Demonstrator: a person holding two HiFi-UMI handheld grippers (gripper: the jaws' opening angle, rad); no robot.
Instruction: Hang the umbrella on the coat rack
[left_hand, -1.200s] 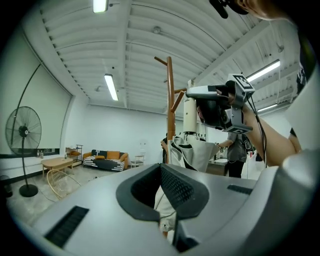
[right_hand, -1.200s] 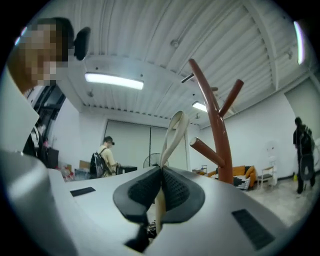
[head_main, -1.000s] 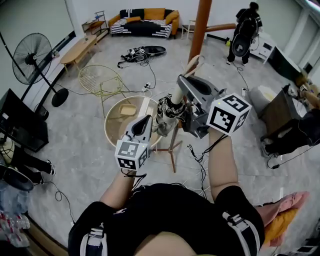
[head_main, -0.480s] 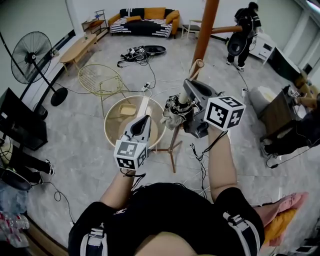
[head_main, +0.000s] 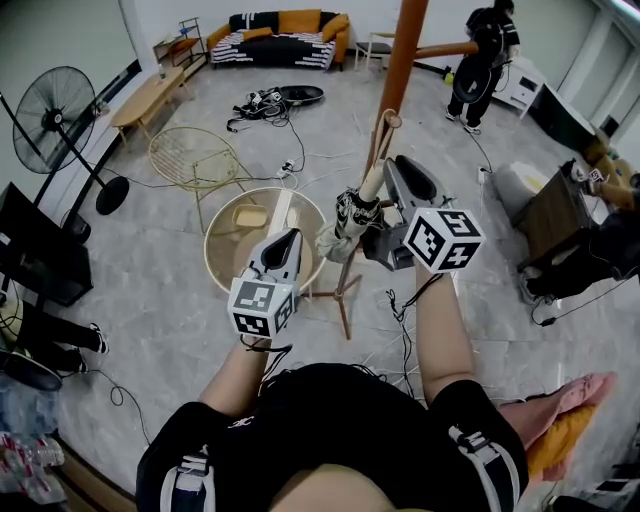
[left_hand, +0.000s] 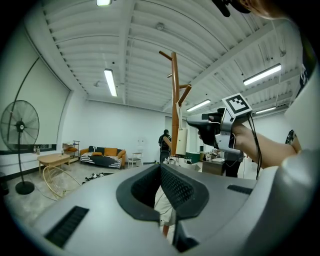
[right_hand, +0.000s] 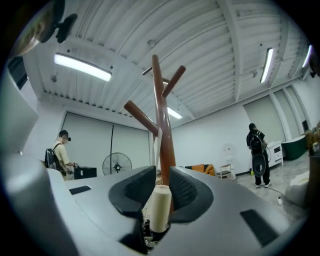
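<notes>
My right gripper (head_main: 392, 190) is shut on the cream handle (head_main: 369, 184) of the folded umbrella (head_main: 344, 226). Its black-and-white canopy hangs bunched below the jaws. In the right gripper view the handle (right_hand: 159, 206) stands between the jaws of the right gripper (right_hand: 161, 185), just in front of the brown coat rack (right_hand: 162, 125), whose pegs fork overhead. The rack's pole (head_main: 400, 60) rises just beyond the umbrella in the head view. My left gripper (head_main: 290, 242) is shut and holds nothing, lower left of the canopy. In the left gripper view, pale fabric (left_hand: 163, 209) shows beyond the left gripper (left_hand: 161, 180).
A round wooden table (head_main: 228, 262) stands under my left gripper, with a wire chair (head_main: 195, 155) and a standing fan (head_main: 60, 105) further left. Cables (head_main: 400, 320) lie on the floor by the rack's legs (head_main: 344, 300). A person (head_main: 485, 50) stands at the back right.
My right gripper has carried the umbrella up and toward the rack's pole, so the handle now lies close to it. The left gripper has stayed where it was.
</notes>
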